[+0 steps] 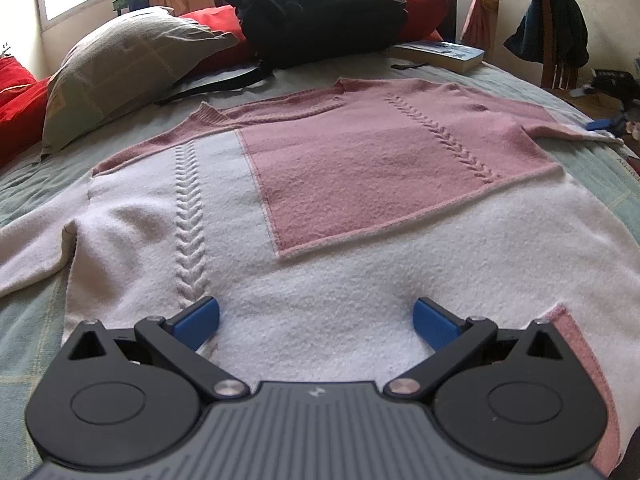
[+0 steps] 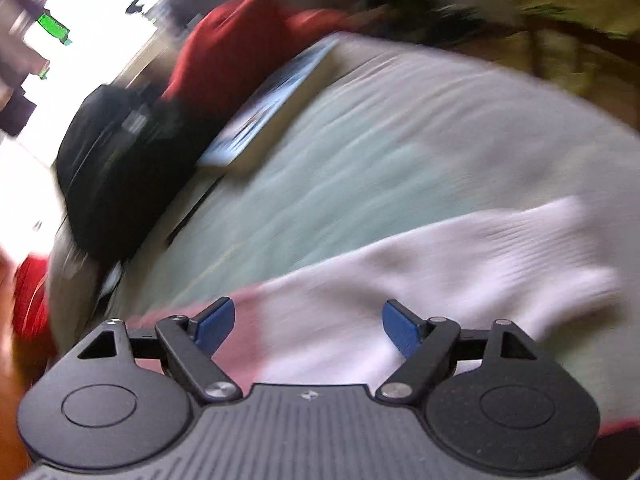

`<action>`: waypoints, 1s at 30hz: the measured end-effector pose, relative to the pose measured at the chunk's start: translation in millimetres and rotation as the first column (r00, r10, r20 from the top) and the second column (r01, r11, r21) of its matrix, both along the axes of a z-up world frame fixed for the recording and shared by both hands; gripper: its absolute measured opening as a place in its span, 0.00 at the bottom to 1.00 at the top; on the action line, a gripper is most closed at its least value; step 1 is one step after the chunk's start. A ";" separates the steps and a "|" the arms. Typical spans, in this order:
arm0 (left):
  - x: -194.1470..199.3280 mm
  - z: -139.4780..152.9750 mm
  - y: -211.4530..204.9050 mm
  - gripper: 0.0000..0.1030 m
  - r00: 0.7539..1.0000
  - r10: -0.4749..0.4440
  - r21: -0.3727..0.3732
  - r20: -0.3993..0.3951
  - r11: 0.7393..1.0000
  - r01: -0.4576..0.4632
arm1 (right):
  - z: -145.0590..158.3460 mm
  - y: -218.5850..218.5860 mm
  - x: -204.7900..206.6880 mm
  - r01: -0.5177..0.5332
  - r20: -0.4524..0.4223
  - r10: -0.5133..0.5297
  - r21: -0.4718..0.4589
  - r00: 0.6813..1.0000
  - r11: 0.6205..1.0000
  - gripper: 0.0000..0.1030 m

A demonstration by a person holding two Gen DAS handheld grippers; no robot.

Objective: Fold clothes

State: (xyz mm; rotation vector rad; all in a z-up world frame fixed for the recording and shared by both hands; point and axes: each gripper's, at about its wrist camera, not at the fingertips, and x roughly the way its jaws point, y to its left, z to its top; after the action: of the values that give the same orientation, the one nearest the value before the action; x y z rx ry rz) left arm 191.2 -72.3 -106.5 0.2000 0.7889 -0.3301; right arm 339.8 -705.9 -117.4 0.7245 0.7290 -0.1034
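Left wrist view shows a soft knitted sweater in pink and white [image 1: 320, 184] lying flat on a bed with a pale green and grey blanket [image 1: 592, 168]. One pink part is laid over the white middle, so the sweater looks partly folded. One white sleeve [image 1: 36, 248] sticks out to the side on the blanket, and the body lies long and wide, so there is more folding to do if it is to end up as a small neat pile. The left gripper [image 1: 316, 320] sits low over the white bottom part of the sweater. Its two blue tips are spread wide apart and pinch nothing; whether they touch the wool below cannot be told. The right wrist view is very blurry. It shows the right gripper [image 2: 308, 328] over the other sleeve [image 2: 440, 264], which is pink near the tongs and white farther out. Its blue tips are also spread wide and hold nothing. A black bag [image 1: 316, 12], a grey pillow [image 1: 128, 68] and a thick book [image 1: 440, 54] lie at the far end of the bed.
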 end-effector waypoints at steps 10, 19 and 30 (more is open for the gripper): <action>1.2 3.1 -3.5 0.99 1.000 -0.002 0.025 -0.011 1.000 0.002 | 40.0 93.2 30.5 -0.094 -0.161 0.047 -0.294 0.986 0.951 0.90; -3.2 10.7 1.6 0.99 1.000 -0.022 0.068 0.011 0.997 0.022 | 50.0 300.3 94.9 -0.365 -0.255 0.281 -0.394 0.925 0.844 1.00; -0.2 5.0 18.3 0.99 0.999 -0.038 -0.014 0.002 0.999 0.038 | 9.4 347.4 152.6 -0.271 -0.339 0.121 -0.439 0.933 0.857 1.00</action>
State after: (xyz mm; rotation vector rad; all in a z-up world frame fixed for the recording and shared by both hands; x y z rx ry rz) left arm 191.0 -54.0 -101.5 0.2020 0.7813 -0.3717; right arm 492.3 -358.6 -108.0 0.1496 1.0197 -0.2015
